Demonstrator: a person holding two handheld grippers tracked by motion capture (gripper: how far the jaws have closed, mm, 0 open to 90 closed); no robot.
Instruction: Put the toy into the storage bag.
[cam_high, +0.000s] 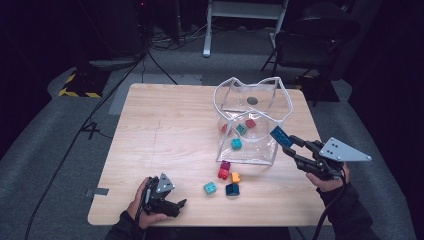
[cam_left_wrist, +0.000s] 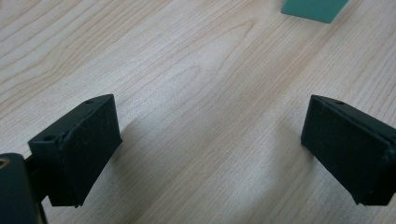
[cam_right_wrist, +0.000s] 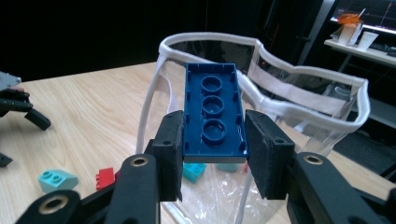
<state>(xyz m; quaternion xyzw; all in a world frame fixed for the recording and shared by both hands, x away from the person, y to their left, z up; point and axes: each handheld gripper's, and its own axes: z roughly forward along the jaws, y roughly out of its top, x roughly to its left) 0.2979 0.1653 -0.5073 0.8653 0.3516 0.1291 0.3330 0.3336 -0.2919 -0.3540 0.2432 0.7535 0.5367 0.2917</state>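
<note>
Bricks are our job here, and we read it as partly done. Our left gripper (cam_high: 172, 204) rests near the table's (cam_high: 165, 135) front edge, jaws spread and empty. Five loose bricks (cam_high: 226, 179) wait mid-table. Three bricks (cam_high: 241, 131) already lie inside the clear bag (cam_high: 250, 120). Our right gripper (cam_right_wrist: 212, 144) clamps a blue brick (cam_right_wrist: 213, 112) by the bag's rim, not yet dropped.

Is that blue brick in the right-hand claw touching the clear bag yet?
Cannot tell. In the high view the blue brick overlaps the clear bag's rim; in the right gripper view the right gripper holds it before the rim, gap unclear.
</note>
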